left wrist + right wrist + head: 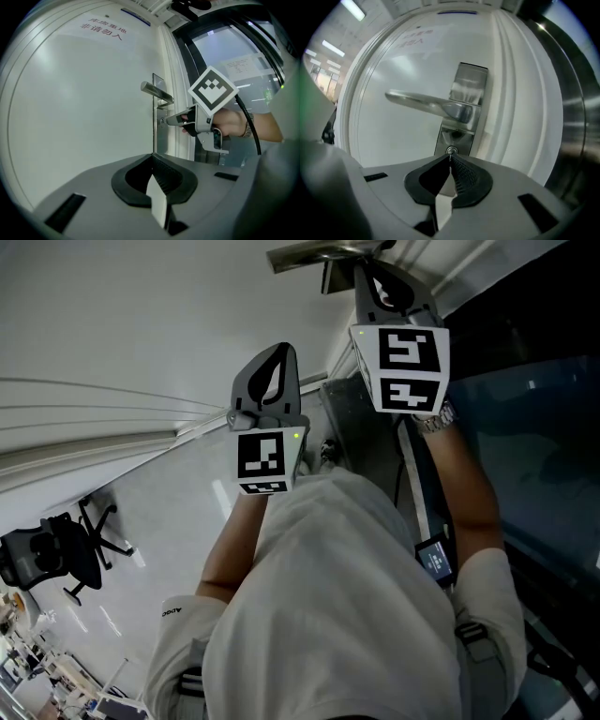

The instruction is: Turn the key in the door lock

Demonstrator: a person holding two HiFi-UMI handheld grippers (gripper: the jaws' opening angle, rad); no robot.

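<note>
**Right gripper pinches the key in the lock**

The right gripper (450, 158) sits level against the white door (84, 103), its jaws drawn narrow and closed on the key (450, 155) – only a thin metal sliver of it shows at the jaw tips. The key sits in the round lock (451, 150) at the lower end of the metal plate (469, 84), just below the long handle (423, 103), which stands out level towards the left. In the left gripper view, the right gripper's tips touch the plate under the handle, and the person's hand (230, 123) grips it behind the marker cube (213, 89).

The left gripper (152, 156) hangs well back from the door, to the left of the lock – its jaws are together with nothing between them. Red lettering (103, 29) runs across the top of the door. From the head view, an office chair (70, 549) stands on the floor far to the left.
</note>
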